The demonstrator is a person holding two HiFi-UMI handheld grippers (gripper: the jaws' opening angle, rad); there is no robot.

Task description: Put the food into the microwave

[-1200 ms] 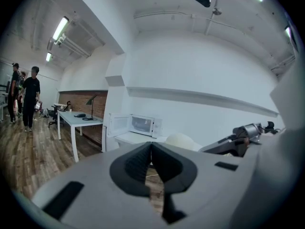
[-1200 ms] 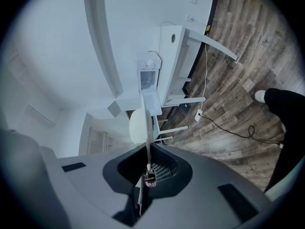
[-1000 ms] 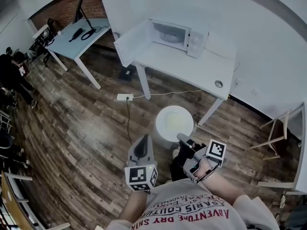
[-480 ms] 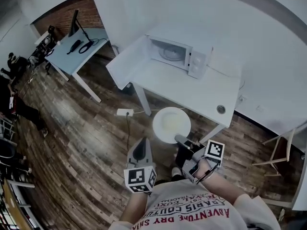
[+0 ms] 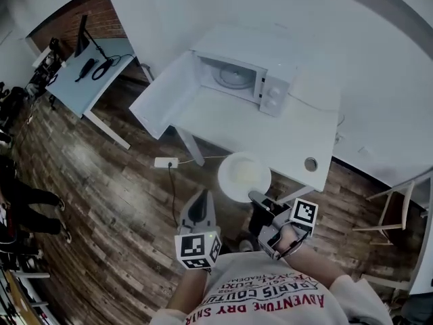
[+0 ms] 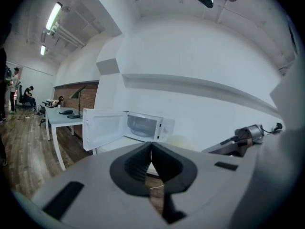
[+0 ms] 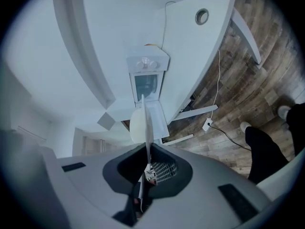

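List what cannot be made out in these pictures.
- What lies on the plate: only a pale blur in the head view; the right gripper view shows the plate edge-on.
- Buttons on the microwave: too small in every view.
- Person at the head view's left: cut off by the edge.

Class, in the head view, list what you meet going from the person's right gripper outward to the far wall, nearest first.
right gripper → plate → white table → microwave, door open → wall
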